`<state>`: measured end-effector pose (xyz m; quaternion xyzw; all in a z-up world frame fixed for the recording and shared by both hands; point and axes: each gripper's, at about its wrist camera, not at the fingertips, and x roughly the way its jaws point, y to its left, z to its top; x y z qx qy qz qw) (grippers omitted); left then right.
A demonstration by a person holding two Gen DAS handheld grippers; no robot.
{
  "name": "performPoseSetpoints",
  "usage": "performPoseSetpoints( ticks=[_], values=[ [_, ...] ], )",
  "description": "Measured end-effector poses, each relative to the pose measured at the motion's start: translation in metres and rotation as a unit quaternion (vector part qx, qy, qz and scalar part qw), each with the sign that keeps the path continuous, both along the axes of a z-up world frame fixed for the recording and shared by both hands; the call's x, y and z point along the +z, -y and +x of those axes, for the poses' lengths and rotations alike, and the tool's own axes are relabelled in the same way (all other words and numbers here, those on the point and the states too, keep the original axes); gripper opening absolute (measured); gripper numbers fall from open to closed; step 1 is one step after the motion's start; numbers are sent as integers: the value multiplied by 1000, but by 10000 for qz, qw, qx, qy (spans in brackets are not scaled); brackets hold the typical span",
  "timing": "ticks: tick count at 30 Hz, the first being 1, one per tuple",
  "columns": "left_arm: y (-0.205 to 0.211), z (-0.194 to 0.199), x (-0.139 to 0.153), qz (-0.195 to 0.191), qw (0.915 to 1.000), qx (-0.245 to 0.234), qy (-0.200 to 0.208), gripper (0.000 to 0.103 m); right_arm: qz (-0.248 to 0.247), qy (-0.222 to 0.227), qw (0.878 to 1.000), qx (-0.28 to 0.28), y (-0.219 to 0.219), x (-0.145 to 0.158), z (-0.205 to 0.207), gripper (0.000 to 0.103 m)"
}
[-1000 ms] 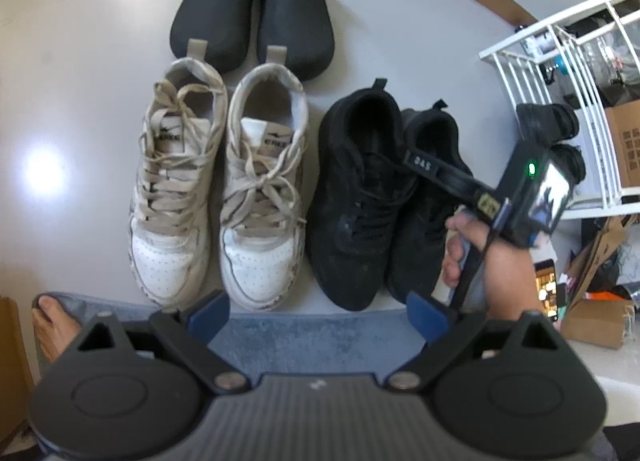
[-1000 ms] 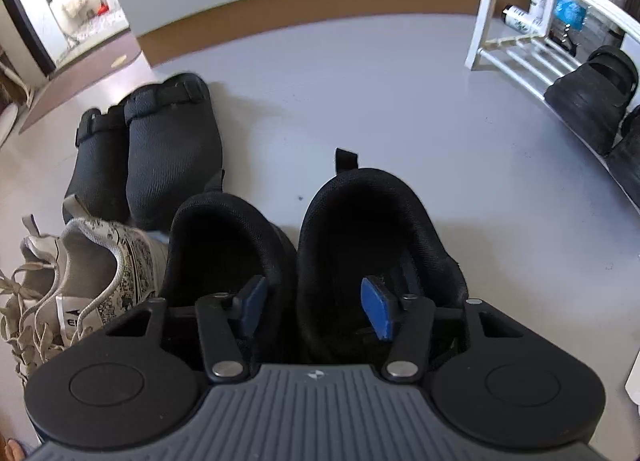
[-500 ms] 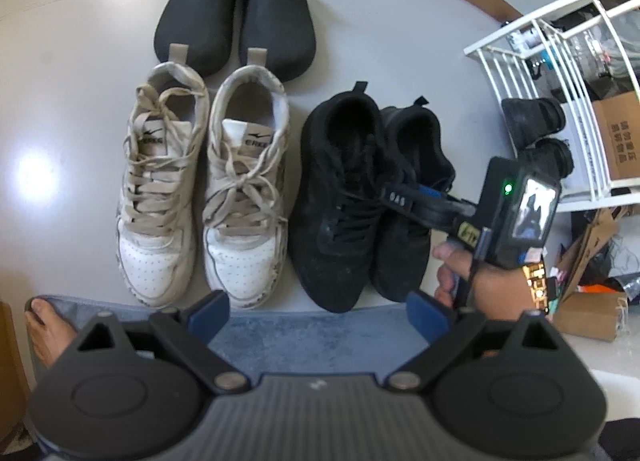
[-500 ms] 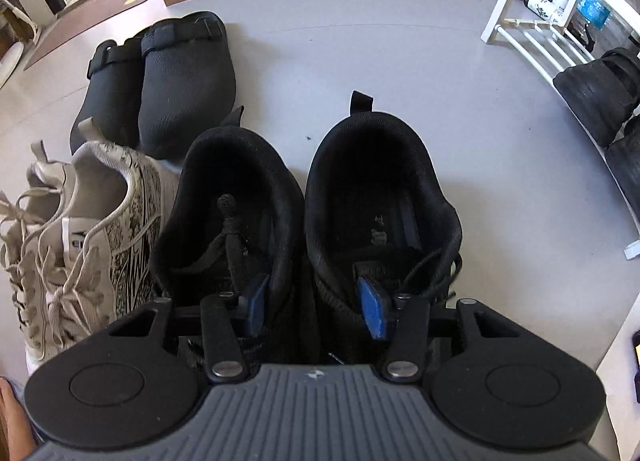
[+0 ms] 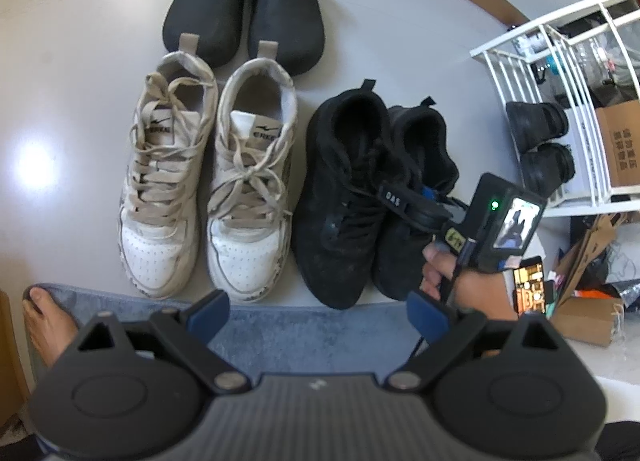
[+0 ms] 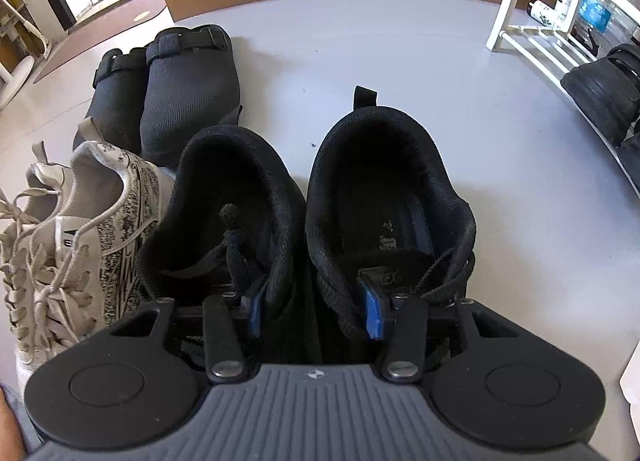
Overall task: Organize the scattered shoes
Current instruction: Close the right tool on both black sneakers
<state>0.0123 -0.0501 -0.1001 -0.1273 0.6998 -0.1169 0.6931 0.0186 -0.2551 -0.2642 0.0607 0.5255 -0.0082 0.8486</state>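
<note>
A: "On the floor [image 6: 400,61], beside the white sneakers [image 5: 208,181], the black sneakers [image 5: 344,197] are stood as a pair. How is the pinch best made?"

B: "The fingers of the right gripper [image 6: 314,307] are sunk one inside each shoe; half-open, they have just been closing, with nothing pinched yet. Both soft matte inner collars should be caught together, laces left out. The left gripper [image 5: 320,313] is held wide open, empty."
</note>
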Motion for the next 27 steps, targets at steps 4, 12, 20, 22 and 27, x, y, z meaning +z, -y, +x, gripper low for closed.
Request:
performPoseSetpoints(
  ticks=[4, 12, 20, 22, 27],
  values=[
    [3, 1, 0, 40, 10000, -51, 27, 97, -9, 147, 9998, 95, -1, -6, 0, 48],
    [8, 3, -2, 47, 9999, -86, 26, 97, -4, 605, 9981, 144, -2, -10, -8, 49],
    [9, -2, -7, 62, 9999, -101, -76, 97, -139, 258, 9991, 318, -4, -9, 3, 47],
    [8, -2, -6, 44, 10000, -64, -62, 97, -190, 203, 9989, 370, -5, -10, 3, 46],
    [2, 0, -2, 16, 10000, 20, 16, 97, -344, 343, 9980, 411, -6, -12, -2, 31]
  ],
)
